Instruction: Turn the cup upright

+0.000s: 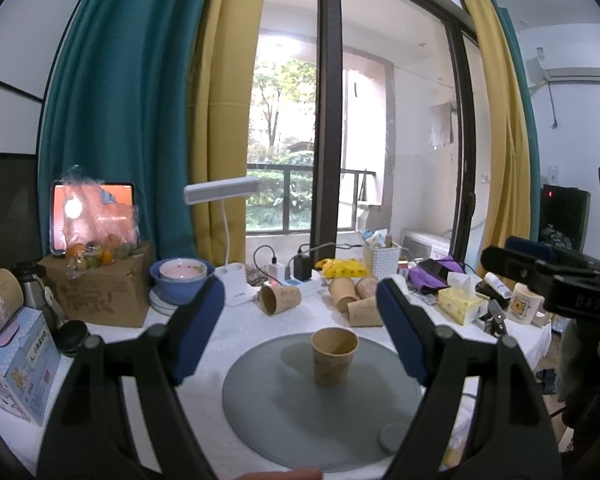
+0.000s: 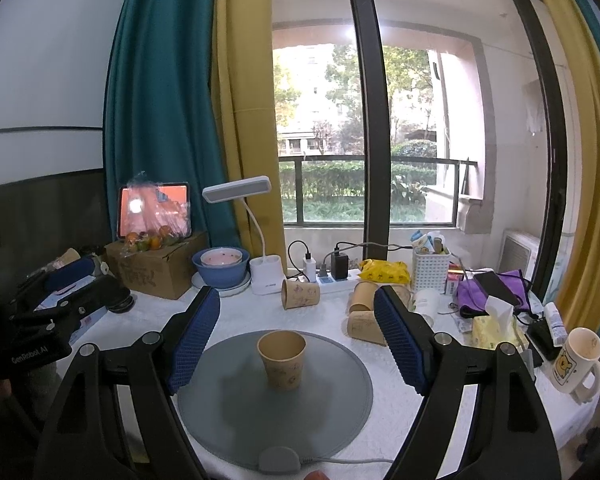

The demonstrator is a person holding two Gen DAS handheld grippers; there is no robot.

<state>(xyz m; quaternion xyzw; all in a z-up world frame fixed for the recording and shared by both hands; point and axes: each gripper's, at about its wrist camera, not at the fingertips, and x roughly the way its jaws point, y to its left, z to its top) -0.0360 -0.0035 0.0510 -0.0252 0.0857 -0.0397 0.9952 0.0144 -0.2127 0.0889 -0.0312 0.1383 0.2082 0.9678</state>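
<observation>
A brown paper cup point(image 1: 333, 356) stands upright, mouth up, on a round grey mat point(image 1: 260, 404). It also shows in the right wrist view point(image 2: 282, 358) on the same mat point(image 2: 228, 400). My left gripper point(image 1: 300, 328) is open and empty, held back from the cup with its blue pads wide on either side. My right gripper point(image 2: 298, 326) is open and empty too, also short of the cup. The right gripper's body shows at the right edge of the left wrist view point(image 1: 540, 276).
Several paper cups lie on their sides behind the mat point(image 1: 280, 299) point(image 1: 356, 300). A blue bowl point(image 1: 180, 280), desk lamp point(image 1: 236, 240), power strip point(image 2: 332, 276), tissue box point(image 1: 462, 304), white mug point(image 2: 578, 360) and cardboard box point(image 1: 100, 292) crowd the table's back and sides.
</observation>
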